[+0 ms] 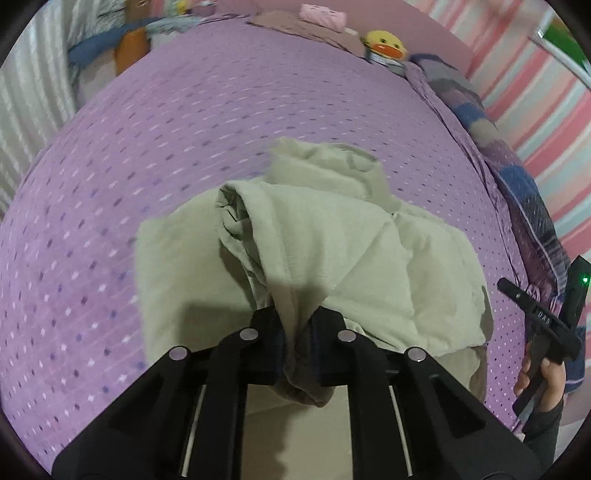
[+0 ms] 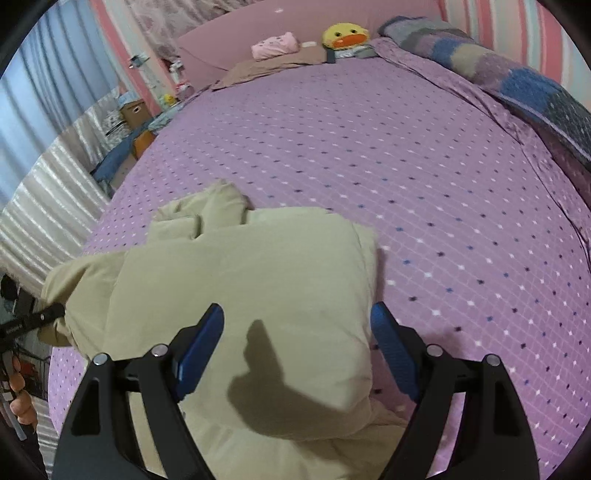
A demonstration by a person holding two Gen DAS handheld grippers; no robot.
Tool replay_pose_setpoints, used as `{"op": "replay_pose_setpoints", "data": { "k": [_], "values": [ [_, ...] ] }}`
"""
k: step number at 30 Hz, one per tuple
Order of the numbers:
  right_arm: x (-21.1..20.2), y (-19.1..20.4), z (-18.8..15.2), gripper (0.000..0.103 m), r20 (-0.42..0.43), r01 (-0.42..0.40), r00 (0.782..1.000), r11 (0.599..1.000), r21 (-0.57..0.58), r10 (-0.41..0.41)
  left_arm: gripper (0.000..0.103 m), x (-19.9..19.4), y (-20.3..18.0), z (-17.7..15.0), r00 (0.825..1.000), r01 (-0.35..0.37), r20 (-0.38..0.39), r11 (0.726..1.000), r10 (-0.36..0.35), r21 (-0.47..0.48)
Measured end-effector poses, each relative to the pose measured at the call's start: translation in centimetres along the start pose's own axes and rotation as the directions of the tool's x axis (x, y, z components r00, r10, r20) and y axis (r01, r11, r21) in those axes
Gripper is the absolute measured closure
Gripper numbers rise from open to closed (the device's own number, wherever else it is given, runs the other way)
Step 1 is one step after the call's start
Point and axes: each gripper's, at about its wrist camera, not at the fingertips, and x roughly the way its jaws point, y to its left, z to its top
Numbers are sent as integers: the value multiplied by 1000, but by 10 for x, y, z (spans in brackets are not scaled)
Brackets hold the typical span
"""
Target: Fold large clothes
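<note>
While the big pale green cloth garment [image 1: 332, 258] lies bunched in a soft heap on the purple bed cover with little dots [image 1: 129, 166], near the front edge of the bed, the left tool [image 1: 297, 325] pinches a fold of it. Its two black fingers are pressed close together with the cloth squeezed between them, and the fold rises up into the grip. I think it holds the cloth this way so it can lift or pull that part out and make it flat.

Over the same garment, the right tool [image 2: 297, 343] hangs with its blue pads [image 2: 201, 350] spread wide. Nothing is between them, and they do not seem to touch the cloth. It looks ready to grab another part.

Far back on the bed sits a yellow duck toy [image 2: 345, 36], well away from the work.

The folding looks only just begun, because the garment is crumpled, not smooth.
</note>
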Motion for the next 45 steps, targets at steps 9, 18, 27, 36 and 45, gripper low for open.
{"op": "replay_pose_setpoints", "data": {
  "k": [9,18,27,36,45],
  "values": [
    [35,72,-23,21,-57,97,992,966,-241,-113,84,36,56,-50,995,30,-88,994,-39,-106],
    [-1,92,-29,13,58,169,986,932,-322,-159,18,-18,43,-22,992,-111,48,992,115,-65],
    [-2,99,-24,9,36,82,997,964,-251,-76,5,-4,-5,-3,975,-218,-23,974,219,60],
    [26,112,-10,11,-118,-39,993,985,-168,19,72,34,-23,-1,955,-246,-147,966,256,82],
    [88,134,-13,65,-269,-39,963,984,-172,-8,89,78,10,3,934,-255,-249,966,257,40]
  ]
}}
